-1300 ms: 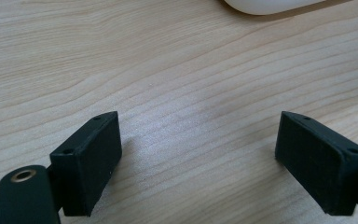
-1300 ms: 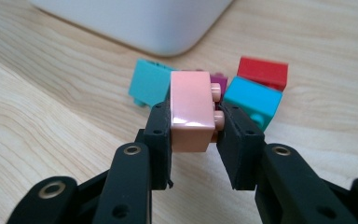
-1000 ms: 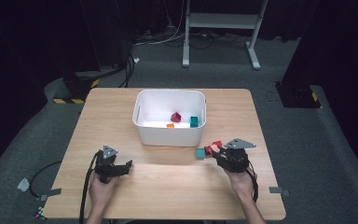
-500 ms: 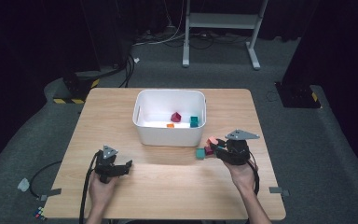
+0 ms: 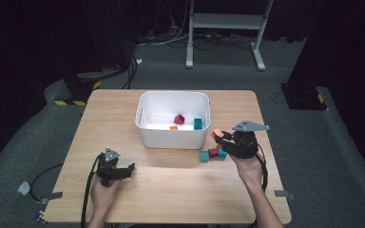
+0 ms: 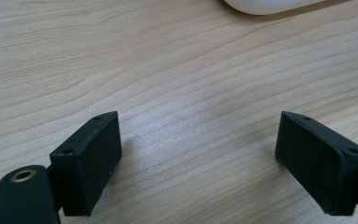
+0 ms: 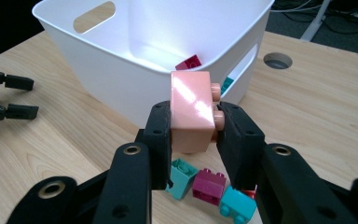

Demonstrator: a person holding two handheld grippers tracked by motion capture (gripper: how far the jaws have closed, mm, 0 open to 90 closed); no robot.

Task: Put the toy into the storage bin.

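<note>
Your right gripper (image 7: 193, 126) clamps a pink brick (image 7: 192, 109) just off the white bin's (image 5: 171, 137) near right corner.

The brick hangs above a teal brick (image 7: 181, 177), a magenta brick (image 7: 209, 185) and another teal one (image 7: 235, 209) lying together on the table (image 5: 195, 190). Your left gripper (image 6: 198, 161) rests low over bare wood, jaws wide apart and holding nothing, well apart from the bricks.

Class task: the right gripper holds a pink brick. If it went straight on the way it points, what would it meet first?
Most likely the white bin: the right gripper, shut on the pink brick, points at its near wall. Depth is unclear, so it might just pass over the rim.
</note>
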